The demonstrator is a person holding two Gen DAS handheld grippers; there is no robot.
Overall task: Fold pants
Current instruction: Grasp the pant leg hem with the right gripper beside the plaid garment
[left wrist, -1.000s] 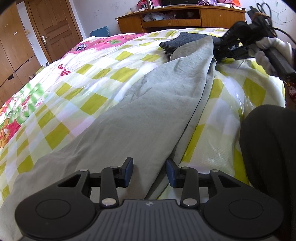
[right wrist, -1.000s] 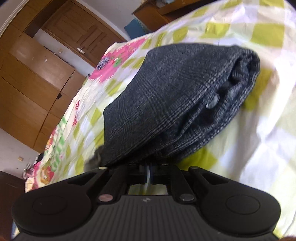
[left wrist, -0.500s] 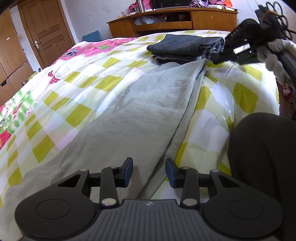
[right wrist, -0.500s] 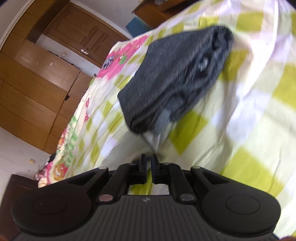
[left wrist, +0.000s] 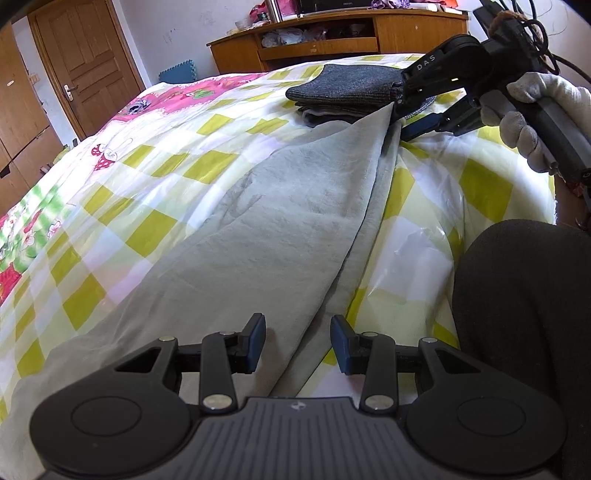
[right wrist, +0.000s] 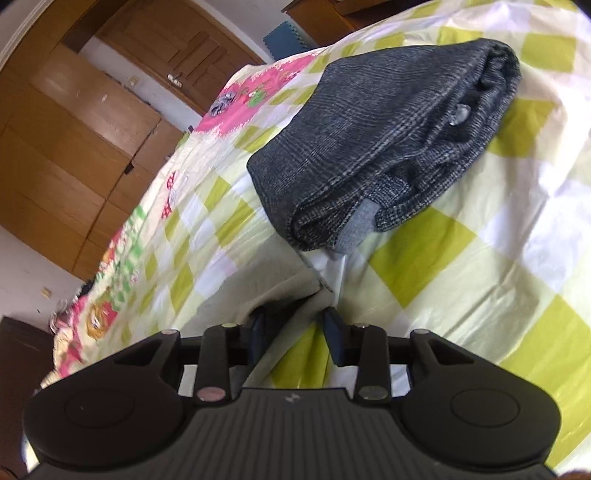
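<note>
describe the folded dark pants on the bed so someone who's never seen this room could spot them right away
Start at the bed with the yellow-checked cover; near its far end, before the wooden desk, lies the folded dark pants. It is a compact charcoal plaid bundle, unlike the light grey pants spread flat beside it.

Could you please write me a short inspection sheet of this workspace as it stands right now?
Surface: bed sheet, green-checked with pink prints.
Job's things: grey pants spread lengthwise, unfolded.
Clutter: dark folded garment beyond the pants' far end.
Grippers: left gripper jaws open over the near pants edge; right gripper jaws open, pants corner between them.
Cables: black cables above the right gripper's handle.
Surroundings: wooden door, wooden shelf unit.
</note>
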